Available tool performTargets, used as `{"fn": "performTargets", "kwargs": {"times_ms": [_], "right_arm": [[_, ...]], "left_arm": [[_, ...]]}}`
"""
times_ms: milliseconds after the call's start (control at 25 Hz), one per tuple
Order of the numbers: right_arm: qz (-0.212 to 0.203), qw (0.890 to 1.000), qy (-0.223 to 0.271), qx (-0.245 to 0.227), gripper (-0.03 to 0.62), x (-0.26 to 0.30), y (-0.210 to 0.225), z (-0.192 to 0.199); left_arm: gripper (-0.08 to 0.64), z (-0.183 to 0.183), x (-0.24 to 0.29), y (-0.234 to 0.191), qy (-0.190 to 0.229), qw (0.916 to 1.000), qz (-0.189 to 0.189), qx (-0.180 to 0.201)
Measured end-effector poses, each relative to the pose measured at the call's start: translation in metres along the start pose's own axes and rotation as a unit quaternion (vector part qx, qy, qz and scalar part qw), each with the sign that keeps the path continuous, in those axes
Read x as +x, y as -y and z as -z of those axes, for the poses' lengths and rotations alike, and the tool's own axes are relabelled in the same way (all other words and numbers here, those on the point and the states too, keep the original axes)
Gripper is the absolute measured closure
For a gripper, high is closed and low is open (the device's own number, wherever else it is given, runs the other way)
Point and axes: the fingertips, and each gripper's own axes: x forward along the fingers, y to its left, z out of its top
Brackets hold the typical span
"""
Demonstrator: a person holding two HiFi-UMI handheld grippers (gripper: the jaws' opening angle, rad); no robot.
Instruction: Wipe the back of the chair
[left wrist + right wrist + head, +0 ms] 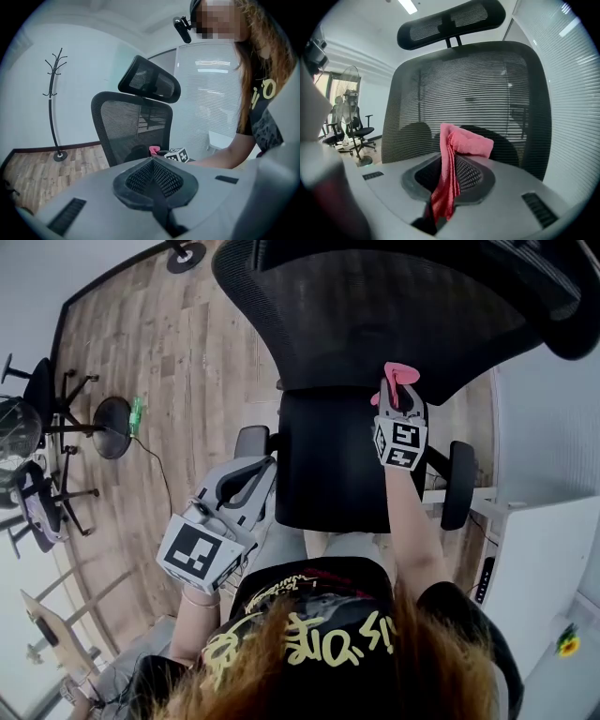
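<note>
Head view: one black mesh office chair fills the middle. My right gripper holds one pink folded cloth at its backrest; my left gripper hangs low on the left.

Left gripper view: my jaws are together, empty; one black coat stand is far left.

Right gripper view: my jaws are clamped on the cloth, with the mesh close ahead and one standing fan far left.
</note>
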Motion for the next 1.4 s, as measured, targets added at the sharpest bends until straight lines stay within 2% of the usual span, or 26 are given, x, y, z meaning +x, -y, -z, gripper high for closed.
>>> {"fn": "performTargets", "kwargs": {"times_ms": [480,1080,1400], "right_arm": [[-0.09,0.996,-0.006,-0.029,0.534,0.037,-0.129,0.001],[-0.138,0.99,-0.02,-0.016,0.534,0.051,-0.215,0.004],[-0.183,0.983,-0.02,-0.027,0.534,0.049,-0.246,0.007]], "left_arm": [[0.566,0.019,-0.025,-0.039,0.0,0.9999,-0.01,-0.01],[0.568,0.041,-0.061,-0.062,0.004,0.9982,-0.044,-0.039],[0.568,0.045,-0.062,-0.065,0.006,0.9979,-0.048,-0.043]]}}
